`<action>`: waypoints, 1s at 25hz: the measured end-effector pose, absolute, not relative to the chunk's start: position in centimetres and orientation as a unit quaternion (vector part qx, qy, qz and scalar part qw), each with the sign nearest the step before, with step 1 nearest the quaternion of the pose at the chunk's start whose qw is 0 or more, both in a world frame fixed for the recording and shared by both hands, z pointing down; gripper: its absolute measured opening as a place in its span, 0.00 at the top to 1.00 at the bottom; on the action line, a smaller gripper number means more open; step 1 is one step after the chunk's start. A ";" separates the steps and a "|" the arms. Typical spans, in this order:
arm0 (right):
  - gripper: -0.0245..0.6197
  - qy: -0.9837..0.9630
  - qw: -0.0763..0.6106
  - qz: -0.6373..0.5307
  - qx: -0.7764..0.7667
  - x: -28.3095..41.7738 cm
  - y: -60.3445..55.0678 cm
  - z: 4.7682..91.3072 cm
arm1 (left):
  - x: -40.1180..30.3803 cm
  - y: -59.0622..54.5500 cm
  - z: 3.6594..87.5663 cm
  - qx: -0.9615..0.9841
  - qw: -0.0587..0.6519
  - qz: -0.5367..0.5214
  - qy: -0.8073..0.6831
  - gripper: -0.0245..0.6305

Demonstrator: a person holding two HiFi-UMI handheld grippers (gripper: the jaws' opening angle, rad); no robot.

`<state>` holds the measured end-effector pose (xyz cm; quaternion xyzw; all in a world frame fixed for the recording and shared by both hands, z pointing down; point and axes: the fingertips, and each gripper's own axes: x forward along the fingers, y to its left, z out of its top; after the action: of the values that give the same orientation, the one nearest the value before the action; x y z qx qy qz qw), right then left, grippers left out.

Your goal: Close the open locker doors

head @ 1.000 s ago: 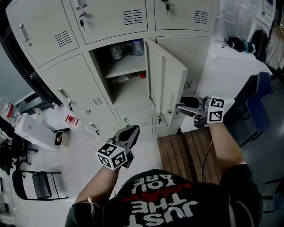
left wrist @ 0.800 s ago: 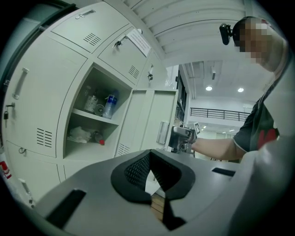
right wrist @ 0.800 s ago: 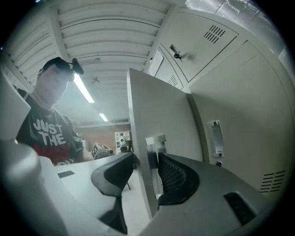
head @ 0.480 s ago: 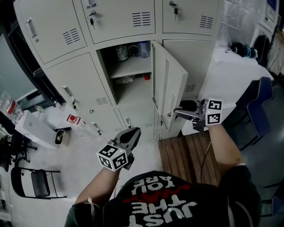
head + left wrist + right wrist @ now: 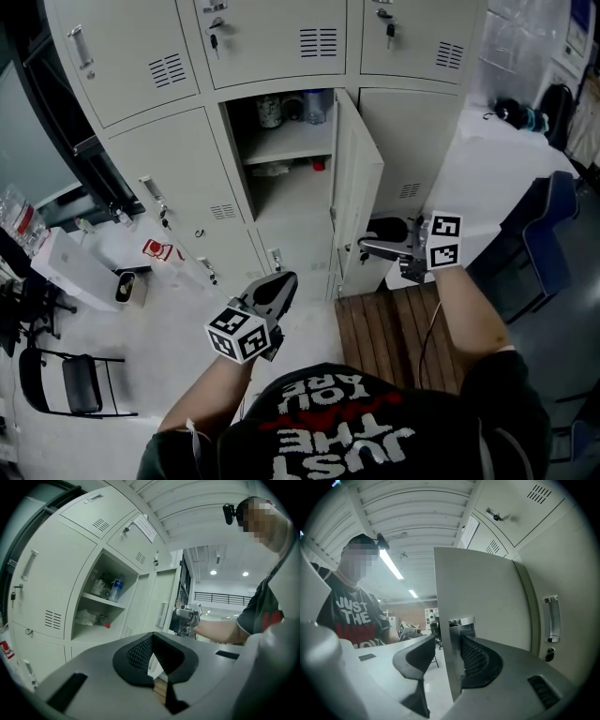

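Straddling the locker door (image 5: 361,183) sits the right gripper (image 5: 367,247).

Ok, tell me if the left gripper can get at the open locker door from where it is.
Probably yes. The left gripper hangs shut, low and apart from the door, with nothing between them. The right gripper straddles the door's free edge.

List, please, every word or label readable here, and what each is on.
"JUST THE" and "YOU ARE": on the person's black shirt; the red line between them is illegible.
Paper notice on an upper locker door: too small to read.
Red-and-white sticker on a lower locker door: unreadable.
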<state>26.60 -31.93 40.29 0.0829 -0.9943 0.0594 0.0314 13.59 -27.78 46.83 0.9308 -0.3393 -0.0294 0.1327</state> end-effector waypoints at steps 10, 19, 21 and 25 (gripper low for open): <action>0.70 -0.996 0.045 0.048 0.063 21.3 -32.2 40.4 | 9.9 -27.3 47.2 0.924 0.136 -0.036 -0.356 0.95; 0.70 -0.996 0.049 0.045 0.064 17.1 -33.4 40.5 | 5.9 -26.9 47.4 0.916 0.138 -0.043 -0.374 0.95; 0.70 -0.996 0.050 0.045 0.066 16.4 -33.7 40.5 | 5.1 -26.9 47.6 0.914 0.139 -0.044 -0.378 0.95; 0.70 -0.995 0.049 0.045 0.076 15.2 -34.5 40.5 | 3.5 -26.7 47.8 0.911 0.141 -0.046 -0.384 0.95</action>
<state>15.17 -34.53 40.54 0.0755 -0.9949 0.0453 0.0491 3.53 -26.73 47.83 0.9113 -0.3841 -0.0461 0.1410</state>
